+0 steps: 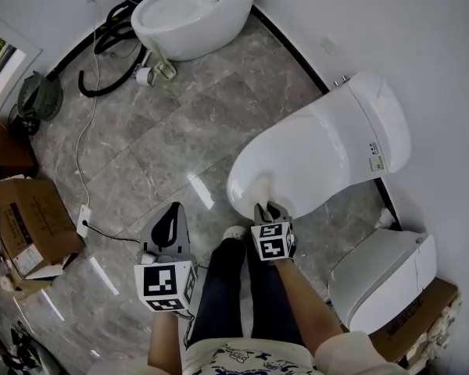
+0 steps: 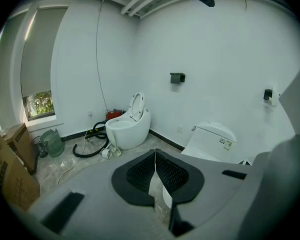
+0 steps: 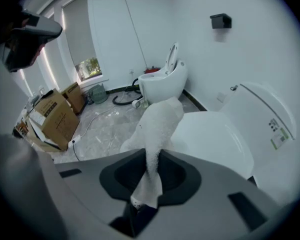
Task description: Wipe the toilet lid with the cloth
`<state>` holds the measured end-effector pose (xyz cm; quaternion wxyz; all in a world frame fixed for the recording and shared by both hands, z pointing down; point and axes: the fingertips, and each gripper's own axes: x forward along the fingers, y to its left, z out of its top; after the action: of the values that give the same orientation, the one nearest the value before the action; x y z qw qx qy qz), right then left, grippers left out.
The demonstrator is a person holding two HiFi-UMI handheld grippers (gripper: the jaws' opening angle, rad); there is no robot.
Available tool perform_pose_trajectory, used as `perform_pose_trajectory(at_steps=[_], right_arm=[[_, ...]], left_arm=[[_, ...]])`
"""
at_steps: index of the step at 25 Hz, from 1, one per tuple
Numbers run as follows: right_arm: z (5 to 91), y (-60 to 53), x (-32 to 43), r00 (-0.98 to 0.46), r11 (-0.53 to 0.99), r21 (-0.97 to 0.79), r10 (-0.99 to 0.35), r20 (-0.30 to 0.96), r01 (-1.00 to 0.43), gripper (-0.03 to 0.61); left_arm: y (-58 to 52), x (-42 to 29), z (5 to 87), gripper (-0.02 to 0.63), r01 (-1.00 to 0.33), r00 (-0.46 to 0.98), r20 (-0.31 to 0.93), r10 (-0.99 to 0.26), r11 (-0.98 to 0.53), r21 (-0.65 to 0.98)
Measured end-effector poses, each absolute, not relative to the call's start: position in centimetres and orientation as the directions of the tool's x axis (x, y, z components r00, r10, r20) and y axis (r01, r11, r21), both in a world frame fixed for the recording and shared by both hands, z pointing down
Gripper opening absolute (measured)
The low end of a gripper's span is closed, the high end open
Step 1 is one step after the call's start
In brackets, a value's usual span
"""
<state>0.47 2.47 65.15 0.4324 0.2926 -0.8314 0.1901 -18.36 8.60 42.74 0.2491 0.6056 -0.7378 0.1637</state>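
Nearest me, the right gripper (image 3: 149,171) has its jaws closed on one end of the cloth (image 3: 157,129). A short tail hangs out behind the pads, and the rest runs forward in a bunched strip. The free end rests on the near, rounded edge of the toilet lid (image 3: 217,139), which is down.

From the head view, the right gripper (image 1: 267,208) sits just at that near edge, with the cloth (image 1: 261,187) touching the lid (image 1: 320,151) in one small patch. The left gripper (image 1: 170,223) hangs to the left over the floor (image 1: 164,131), well apart from the toilet. Its own view shows the pads (image 2: 140,171) drawn together with nothing between them.

I judge the cloth to be light, soft and limp. It will fold and trail rather than push, so only the part pressed under the jaw tips will wipe. The end grip looks secure, though a hold nearer the middle would leave a fuller pad.

The lid looks hard, glossy and slippery. It is hinged at the far right, so moderate downward pressure should be safe. Little of it appears covered yet.
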Motion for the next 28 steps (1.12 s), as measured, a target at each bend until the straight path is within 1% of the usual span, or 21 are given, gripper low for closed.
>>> perform_pose_trajectory(at_steps=[5,9,17,20,28], right_arm=[[56.1,-2.0,1.4,-0.476,0.659,-0.05,-0.487,0.732,-0.75,0.06],[47.7,-5.7,0.7,-0.507,0.634,-0.03,-0.588,0.63,-0.773,0.058],[32.2,-10.7,0.6,-0.558,0.626,0.013,-0.705,0.437,-0.78,0.058],[27.1,-13.1,0.8,-0.565,0.607,0.021,-0.752,0.34,-0.795,0.058],[16.8,-15.3,3.9,-0.563,0.574,0.027,-0.81,0.166,-0.818,0.058]], left_arm=[[5.1,-17.8,36.5,0.009,-0.98,-0.133,0.478,-0.868,0.186,0.065],[2.1,-17.6,31.1,0.009,-0.986,-0.127,0.395,-0.91,0.16,0.053],[-1.9,-16.6,21.2,0.009,-0.99,-0.12,0.245,-0.962,0.135,0.044],[-3.9,-16.6,17.9,0.009,-0.992,-0.118,0.18,-0.977,0.125,0.025],[-5.5,-15.3,11.1,0.009,-0.991,-0.132,0.06,-0.989,0.131,-0.016]])
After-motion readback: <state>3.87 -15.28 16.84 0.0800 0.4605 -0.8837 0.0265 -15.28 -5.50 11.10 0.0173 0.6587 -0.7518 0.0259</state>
